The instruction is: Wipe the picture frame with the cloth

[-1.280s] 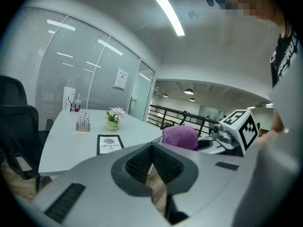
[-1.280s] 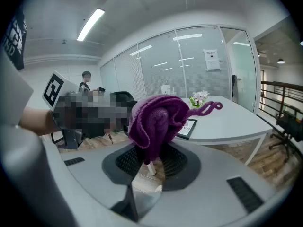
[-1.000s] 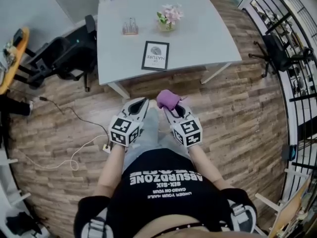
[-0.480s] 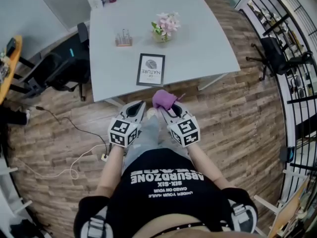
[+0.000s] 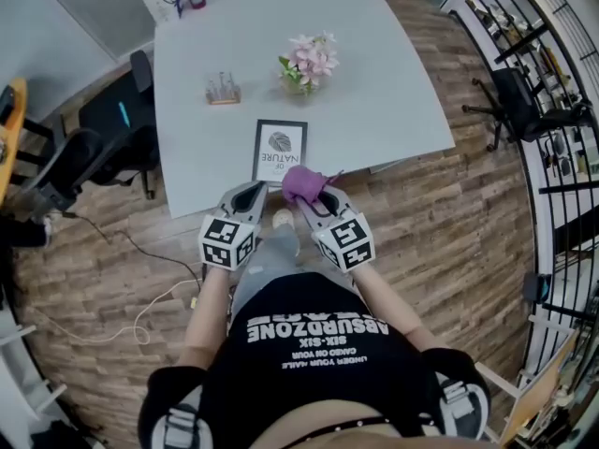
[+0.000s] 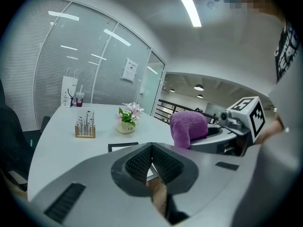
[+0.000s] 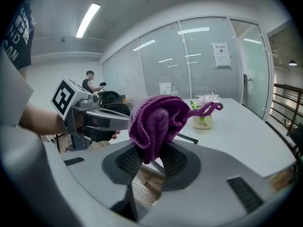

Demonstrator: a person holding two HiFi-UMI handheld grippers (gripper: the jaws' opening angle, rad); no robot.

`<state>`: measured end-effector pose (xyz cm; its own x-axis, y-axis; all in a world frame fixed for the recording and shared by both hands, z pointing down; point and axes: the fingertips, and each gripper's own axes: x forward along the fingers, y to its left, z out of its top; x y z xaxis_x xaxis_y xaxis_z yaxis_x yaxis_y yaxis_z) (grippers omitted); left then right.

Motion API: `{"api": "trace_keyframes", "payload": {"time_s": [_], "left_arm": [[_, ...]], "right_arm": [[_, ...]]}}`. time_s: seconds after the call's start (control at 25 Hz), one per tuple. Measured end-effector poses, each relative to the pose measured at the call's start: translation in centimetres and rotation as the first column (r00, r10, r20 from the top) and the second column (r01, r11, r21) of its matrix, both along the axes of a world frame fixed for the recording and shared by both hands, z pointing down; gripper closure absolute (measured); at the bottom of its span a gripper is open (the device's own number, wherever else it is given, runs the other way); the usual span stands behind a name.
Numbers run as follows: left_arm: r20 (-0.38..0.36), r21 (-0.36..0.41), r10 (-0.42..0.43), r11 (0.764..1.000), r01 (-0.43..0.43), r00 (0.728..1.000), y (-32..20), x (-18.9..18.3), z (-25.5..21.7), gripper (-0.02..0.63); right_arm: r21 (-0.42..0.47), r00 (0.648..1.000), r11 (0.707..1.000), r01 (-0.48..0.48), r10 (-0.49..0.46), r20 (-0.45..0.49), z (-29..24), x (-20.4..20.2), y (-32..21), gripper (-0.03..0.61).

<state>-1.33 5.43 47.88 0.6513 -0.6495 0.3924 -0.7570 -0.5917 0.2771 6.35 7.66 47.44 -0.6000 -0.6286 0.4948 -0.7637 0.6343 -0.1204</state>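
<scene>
Cloth [image 7: 154, 119] sits pinched between right gripper [image 7: 151, 161] fingers [image 7: 181, 161].

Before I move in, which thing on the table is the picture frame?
Find the big white table. Near its edge closest to the person lies the picture frame, just beyond the purple cloth. It is the only flat, black-bordered rectangle there.
</scene>
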Motion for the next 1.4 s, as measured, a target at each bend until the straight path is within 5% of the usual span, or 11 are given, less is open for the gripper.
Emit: {"api": "trace_keyframes", "payload": {"time_s": [0.6,1.4], "left_arm": [[-0.002,-0.038,0.017,0.999,-0.017,1.0,-3.9,0.3,1.2,0.598],[0.035,-0.117,-0.06,0.991,0.064,0.998,-8.7,-2.4,6.8,0.598]], "right_arm": [[-0.004,0.999,1.0,-0.007,0.007,-0.032,0.7,-0.3,-4.5,0.474],[-0.064,0.992,0.994,0.083,-0.089,-0.093,6.0,-2.7,-10.7,0.474]]}}
